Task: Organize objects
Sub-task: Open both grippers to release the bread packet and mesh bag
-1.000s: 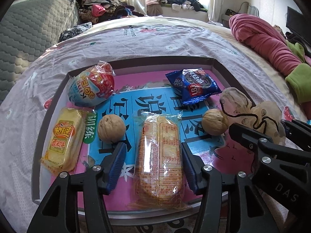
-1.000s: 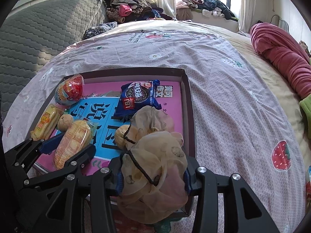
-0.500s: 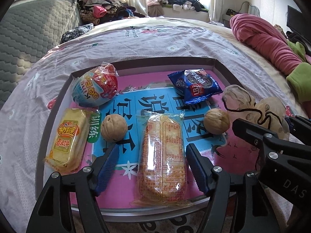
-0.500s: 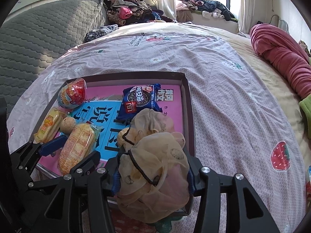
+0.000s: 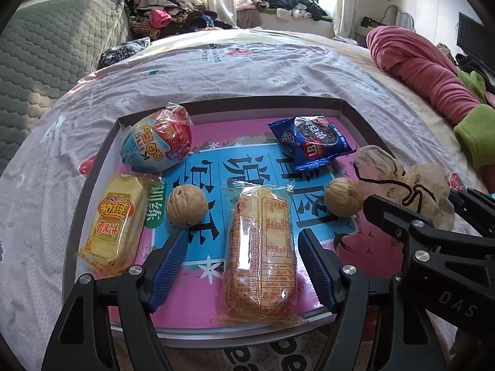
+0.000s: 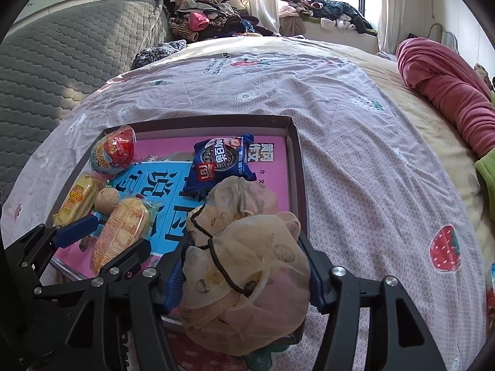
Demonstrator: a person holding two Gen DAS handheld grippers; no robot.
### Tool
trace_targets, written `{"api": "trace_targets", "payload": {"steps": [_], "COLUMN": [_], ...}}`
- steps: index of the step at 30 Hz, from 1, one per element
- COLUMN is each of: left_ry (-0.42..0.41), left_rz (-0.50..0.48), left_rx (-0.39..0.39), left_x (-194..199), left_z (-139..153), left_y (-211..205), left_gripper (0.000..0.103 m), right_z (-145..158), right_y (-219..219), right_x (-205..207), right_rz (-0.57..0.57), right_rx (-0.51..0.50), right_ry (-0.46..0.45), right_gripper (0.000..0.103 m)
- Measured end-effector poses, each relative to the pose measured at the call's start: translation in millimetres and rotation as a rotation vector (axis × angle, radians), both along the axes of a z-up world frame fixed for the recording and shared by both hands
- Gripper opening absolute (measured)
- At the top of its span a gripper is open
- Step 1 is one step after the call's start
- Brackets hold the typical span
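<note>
A shallow box lid [image 5: 92,167] lies on the bed and holds snacks: a long orange cracker pack [image 5: 261,253], a yellow rice-cake pack [image 5: 113,222], two walnuts [image 5: 186,205] [image 5: 344,196], a blue cookie pack [image 5: 312,142] and a red-blue egg toy [image 5: 157,142]. My left gripper [image 5: 244,267] is open, its fingers either side of the cracker pack and clear of it. My right gripper [image 6: 241,273] is shut on a beige drawstring mesh bag [image 6: 247,266], held over the lid's near right corner [image 6: 297,191].
The bed has a lilac patterned sheet [image 6: 355,142]. A pink rolled blanket [image 6: 445,92] lies at the right. A grey quilted headboard [image 6: 62,68] is at the left. Clothes [image 6: 201,21] are piled at the back by the window.
My left gripper has opened wider and drawn back from the cracker pack. My right gripper has lifted and pulled back slightly with the mesh bag.
</note>
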State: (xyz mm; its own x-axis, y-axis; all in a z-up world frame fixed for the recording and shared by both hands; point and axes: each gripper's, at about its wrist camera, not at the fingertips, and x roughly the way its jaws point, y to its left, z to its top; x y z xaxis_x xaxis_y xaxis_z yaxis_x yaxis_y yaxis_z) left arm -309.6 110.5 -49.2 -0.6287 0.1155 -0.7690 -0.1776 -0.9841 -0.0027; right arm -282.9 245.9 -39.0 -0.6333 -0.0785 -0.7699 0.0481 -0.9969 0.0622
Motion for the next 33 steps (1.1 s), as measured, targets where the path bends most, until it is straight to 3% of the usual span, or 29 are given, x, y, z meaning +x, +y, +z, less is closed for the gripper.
{"api": "trace_targets", "payload": {"steps": [11,19,27,33], "left_ry": [0.002,0.013,0.021,0.037], "left_rz": [0.008,0.008,0.034,0.064], "left_rx": [-0.011,-0.024,-0.019,0.009], "left_x": [1.5,3.1,2.7,4.8], "left_z": [4.1,7.0,11.4,18.7], "left_y": [-3.1,-3.1,-9.1,-17.3], "left_gripper": [0.079,0.079,0.081,0.084], "right_z": [2.0,2.2,5.5,20.5], "right_y": [1.7,2.6,3.3,5.7], "right_x": [-0.2,-0.6,-0.4,6.1], "right_rz": [-0.012,-0.016,-0.020,-0.032], "right_rx": [-0.012,-0.021,-0.033,-0.044], "right_ry": [0.006,0.009,0.034,0.103], "right_gripper": [0.080,0.084,0.091,0.097]}}
